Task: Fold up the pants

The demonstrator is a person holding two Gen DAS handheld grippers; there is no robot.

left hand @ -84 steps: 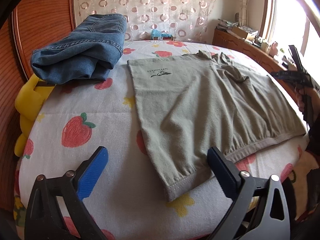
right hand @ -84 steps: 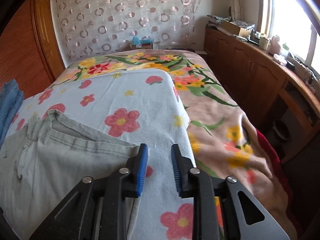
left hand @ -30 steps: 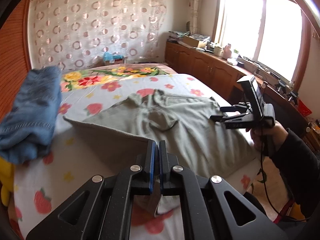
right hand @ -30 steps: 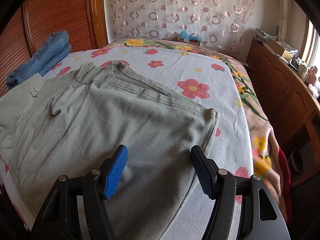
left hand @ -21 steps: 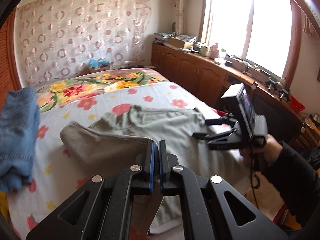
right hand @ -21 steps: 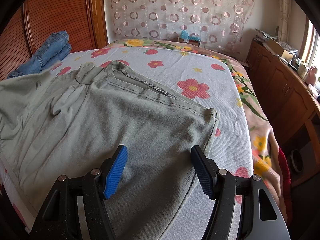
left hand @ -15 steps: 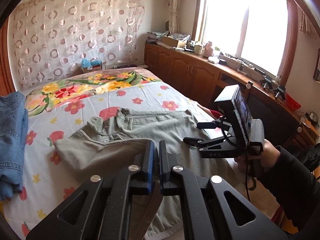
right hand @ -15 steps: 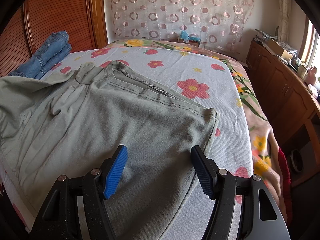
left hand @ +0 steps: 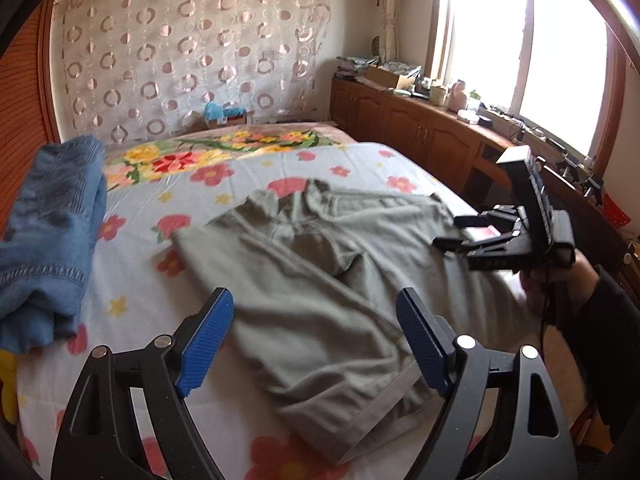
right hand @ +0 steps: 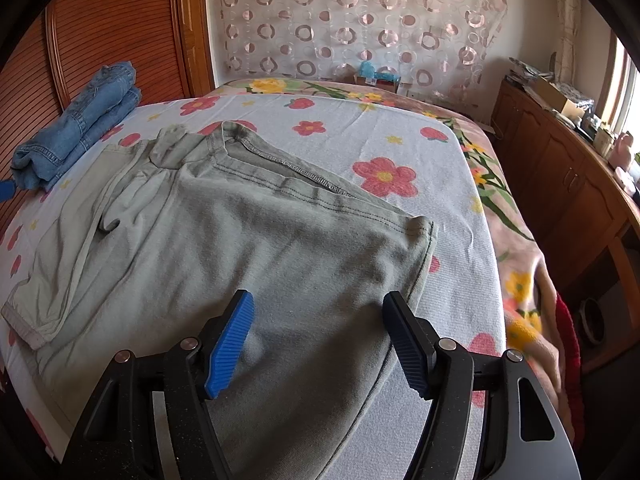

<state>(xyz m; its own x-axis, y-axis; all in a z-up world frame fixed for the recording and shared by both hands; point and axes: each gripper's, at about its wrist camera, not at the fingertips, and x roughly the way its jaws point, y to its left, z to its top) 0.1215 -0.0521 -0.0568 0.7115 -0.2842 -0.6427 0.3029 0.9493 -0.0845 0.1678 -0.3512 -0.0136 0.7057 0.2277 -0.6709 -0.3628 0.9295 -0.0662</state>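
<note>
The pants (right hand: 240, 240), mid-frame, are plain grey-green with dark seam stitching. The sheet (right hand: 360, 136) beneath is white with pink-red flowers and small yellow stars. At upper left the folded jeans (right hand: 88, 108) are faded blue. The curtain (left hand: 192, 64) behind is pale with brown rings.

The left gripper (left hand: 314, 338) is wide open, and its jaws have just been opening. Nothing is pinched between its blue pads (left hand: 206, 342). Under it lie the grey-green pants (left hand: 320, 280), folded over on the flowery sheet (left hand: 132, 280). The hem of the pants is close to the gripper. A pile of blue jeans (left hand: 52, 232) sits at the left, apart from the pants. On the right a hand (left hand: 560, 284) in a dark sleeve holds the right gripper (left hand: 460, 232) over the edge of the pants, and it is open too.
</note>
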